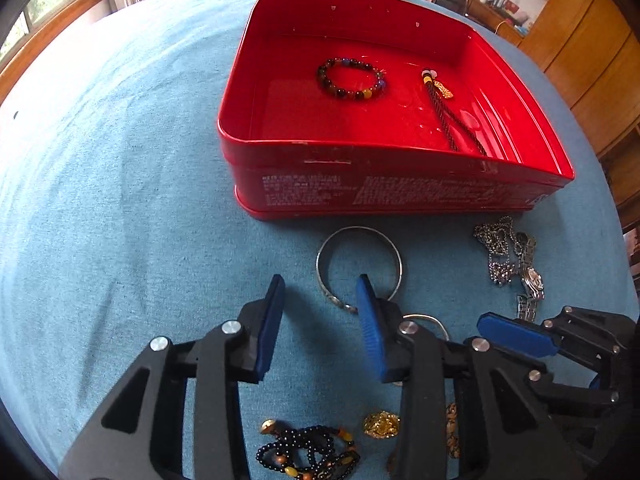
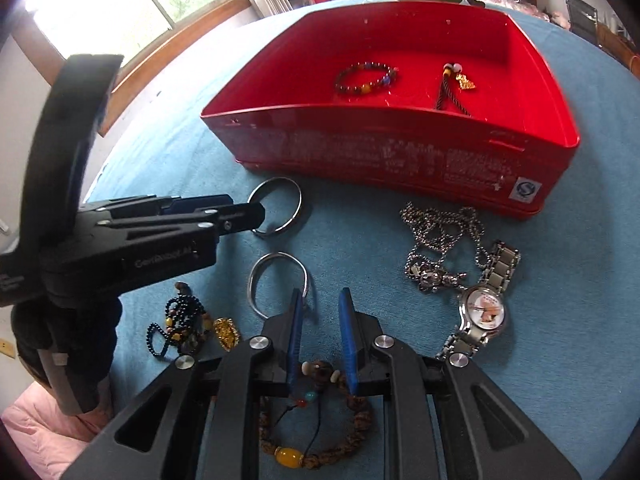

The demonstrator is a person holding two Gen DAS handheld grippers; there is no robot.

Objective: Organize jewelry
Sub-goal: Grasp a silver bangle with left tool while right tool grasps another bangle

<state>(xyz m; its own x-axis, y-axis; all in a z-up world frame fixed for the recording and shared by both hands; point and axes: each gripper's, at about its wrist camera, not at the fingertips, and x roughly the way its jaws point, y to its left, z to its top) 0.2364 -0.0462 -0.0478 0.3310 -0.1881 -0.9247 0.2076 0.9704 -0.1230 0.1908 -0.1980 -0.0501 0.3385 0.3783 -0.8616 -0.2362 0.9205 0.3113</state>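
jewelry lies both in and before the red tin (image 1: 400, 184): a beaded bracelet (image 1: 351, 79) and tasselled charm (image 1: 442, 98) inside, two silver bangles (image 2: 275, 211), a chain (image 2: 440, 240) and a watch (image 2: 482, 308) on the blue cloth (image 1: 120, 200) in front. left gripper (image 1: 320, 292) spread wide over the bangle nearest the tin; right gripper (image 2: 320, 308) narrower, empty.
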